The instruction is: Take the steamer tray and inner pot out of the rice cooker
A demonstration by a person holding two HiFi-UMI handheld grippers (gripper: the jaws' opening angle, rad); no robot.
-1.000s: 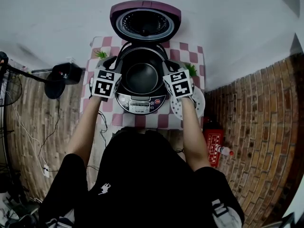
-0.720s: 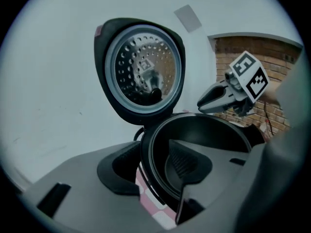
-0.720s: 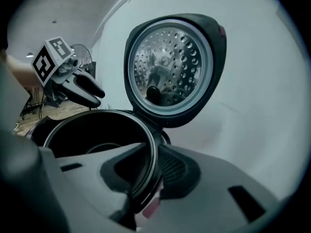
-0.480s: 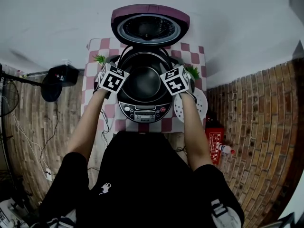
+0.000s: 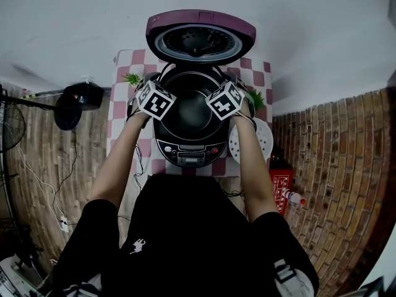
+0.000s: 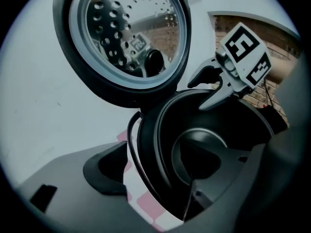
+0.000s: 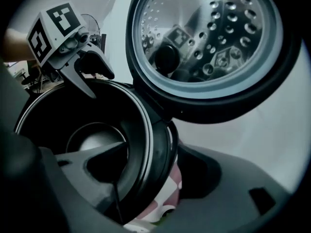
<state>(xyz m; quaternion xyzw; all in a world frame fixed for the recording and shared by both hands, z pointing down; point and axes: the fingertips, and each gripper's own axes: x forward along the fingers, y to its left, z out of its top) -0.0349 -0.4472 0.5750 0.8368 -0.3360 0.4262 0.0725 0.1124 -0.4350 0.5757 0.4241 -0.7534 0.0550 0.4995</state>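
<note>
A table (image 5: 120, 113) covered in a pink-and-white checked cloth stands against a white wall (image 5: 74, 23). One small green plant (image 5: 132, 78) sits near the table's back left corner and another (image 5: 255, 98) at its right edge. On the brick-patterned floor (image 5: 334, 166), right of the table, lie a red box (image 5: 276, 184) and a bottle (image 5: 292, 197) just beside it. To the left are a black device on a stand (image 5: 79, 99) and loose white cables (image 5: 37, 184).

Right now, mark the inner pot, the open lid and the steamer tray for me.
inner pot (image 5: 187, 111): head view, on the dark floor inside the pot.
lid (image 7: 209, 33): right gripper view, on its perforated metal inner plate.
steamer tray (image 5: 261, 142): head view, on its bare white perforated face.
</note>
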